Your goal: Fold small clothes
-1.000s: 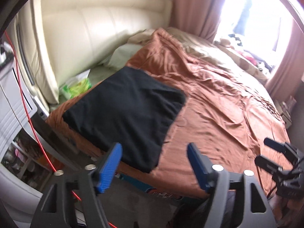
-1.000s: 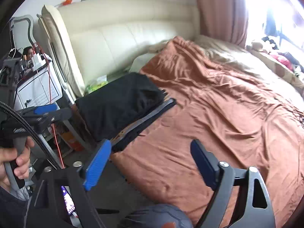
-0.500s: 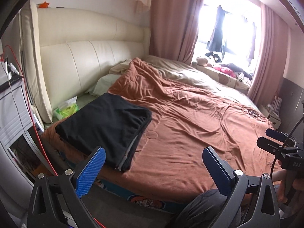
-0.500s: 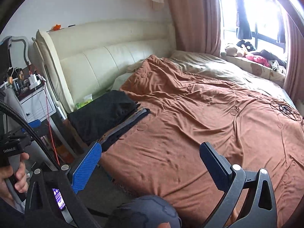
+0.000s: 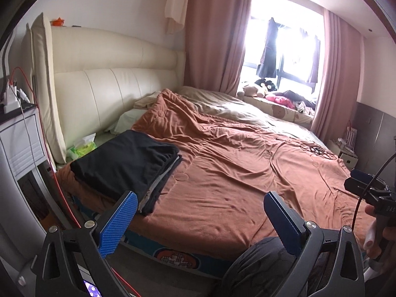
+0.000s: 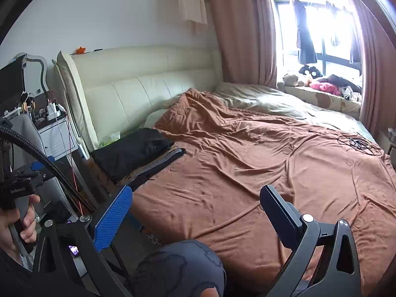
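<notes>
Brown bedspread point(image 5: 235, 173): black folded clothes point(image 5: 123, 163) stacked flat, near headboard point(image 5: 111, 91).

Your left wrist camera looks from the bedside across the brown blanket point(image 5: 222, 173) toward the window point(image 5: 284, 49). Your right wrist camera faces the same way from just beside it. Both share the folded black clothes point(image 5: 126, 163) near the headboard point(image 5: 111, 91).
</notes>
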Demonstrator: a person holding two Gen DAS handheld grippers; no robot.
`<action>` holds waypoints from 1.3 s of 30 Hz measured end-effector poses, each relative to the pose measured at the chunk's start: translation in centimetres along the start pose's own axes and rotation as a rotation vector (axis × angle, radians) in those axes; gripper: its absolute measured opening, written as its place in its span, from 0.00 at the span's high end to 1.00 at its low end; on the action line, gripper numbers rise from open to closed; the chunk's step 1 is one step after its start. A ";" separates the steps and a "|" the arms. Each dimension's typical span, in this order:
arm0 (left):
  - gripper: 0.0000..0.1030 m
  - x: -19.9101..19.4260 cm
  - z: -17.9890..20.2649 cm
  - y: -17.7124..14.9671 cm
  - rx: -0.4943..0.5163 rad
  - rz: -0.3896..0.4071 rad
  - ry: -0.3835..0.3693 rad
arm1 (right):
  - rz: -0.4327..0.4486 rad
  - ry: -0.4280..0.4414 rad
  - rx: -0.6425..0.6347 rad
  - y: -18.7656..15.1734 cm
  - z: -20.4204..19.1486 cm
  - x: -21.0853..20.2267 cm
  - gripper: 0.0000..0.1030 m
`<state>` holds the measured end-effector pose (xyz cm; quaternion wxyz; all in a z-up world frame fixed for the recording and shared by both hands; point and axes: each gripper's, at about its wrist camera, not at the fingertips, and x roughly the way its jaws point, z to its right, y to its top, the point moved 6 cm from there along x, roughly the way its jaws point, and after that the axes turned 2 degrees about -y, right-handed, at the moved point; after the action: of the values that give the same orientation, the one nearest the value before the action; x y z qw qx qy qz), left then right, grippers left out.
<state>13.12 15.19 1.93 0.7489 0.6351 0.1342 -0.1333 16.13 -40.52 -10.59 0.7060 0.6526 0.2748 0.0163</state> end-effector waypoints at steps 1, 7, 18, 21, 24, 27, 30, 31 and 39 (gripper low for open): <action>0.00 -0.2 0.4 -0.3 0.007 0.006 -0.003 | 0.001 -0.003 0.003 -0.4 0.2 -0.2 0.00; 0.00 -1.6 2.4 -1.9 0.038 0.034 -0.009 | 0.010 -0.012 0.036 -2.5 1.8 -1.6 0.00; 0.00 -1.1 5.6 -4.4 0.101 0.058 -0.016 | 0.014 -0.090 0.046 -5.3 4.6 -1.4 0.00; 0.00 -0.2 5.9 -4.8 0.090 0.059 -0.012 | 0.008 -0.101 0.053 -5.8 5.2 -0.7 0.00; 0.00 0.5 6.3 -5.1 0.091 0.074 0.014 | 0.004 -0.102 0.080 -6.3 5.9 -0.3 0.00; 0.00 1.3 6.8 -5.2 0.097 0.089 0.018 | -0.014 -0.109 0.101 -6.6 6.6 0.5 0.00; 0.00 2.5 7.5 -5.2 0.112 0.085 0.019 | -0.024 -0.116 0.103 -6.7 6.9 1.2 0.00; 0.00 3.1 7.7 -5.3 0.111 0.075 0.013 | -0.027 -0.114 0.107 -6.7 6.9 1.3 0.00; 0.00 5.6 7.8 -6.4 0.077 0.026 -0.003 | -0.050 -0.096 0.121 -6.7 7.5 2.6 0.00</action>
<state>16.17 6.28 -4.72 0.7260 0.6648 0.1193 -0.1296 19.15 -47.33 -17.85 0.6778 0.6869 0.2574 -0.0494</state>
